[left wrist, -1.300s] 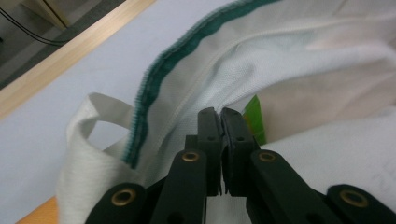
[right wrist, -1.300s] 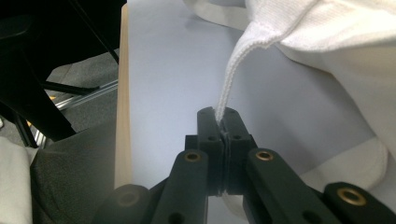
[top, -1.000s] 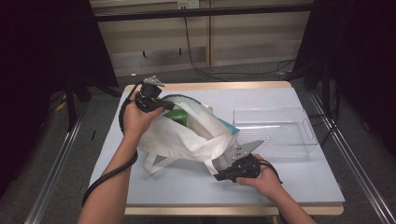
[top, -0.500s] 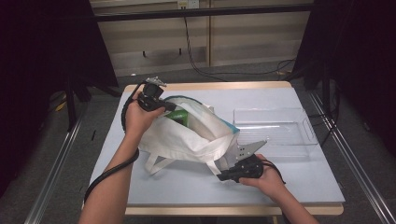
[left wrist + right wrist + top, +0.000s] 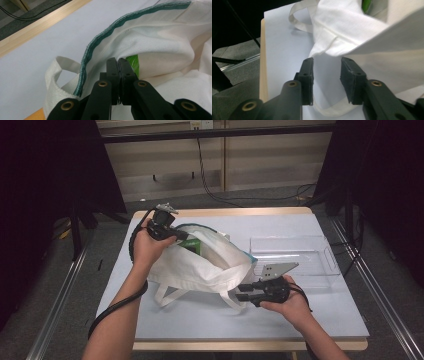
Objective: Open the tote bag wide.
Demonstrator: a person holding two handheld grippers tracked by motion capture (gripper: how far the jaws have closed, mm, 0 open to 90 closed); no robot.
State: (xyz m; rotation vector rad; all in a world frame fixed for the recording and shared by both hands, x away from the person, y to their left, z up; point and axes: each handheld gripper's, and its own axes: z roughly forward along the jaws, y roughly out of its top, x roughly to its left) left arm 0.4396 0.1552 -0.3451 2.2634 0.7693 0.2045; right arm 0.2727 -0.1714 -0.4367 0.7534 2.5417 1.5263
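We see the right gripper (image 5: 327, 75) rising from the bottom of the frame, its jaws just opened and parted with nothing pinched between them. Above and to the right, the white cloth bag (image 5: 352, 27) fills the upper right, one strap (image 5: 299, 20) looping at upper centre over the pale blue table (image 5: 282, 45).

place: lab | signs: black curtains (image 5: 45, 195); aluminium rails (image 5: 55, 305); trailing cables (image 5: 210, 180)
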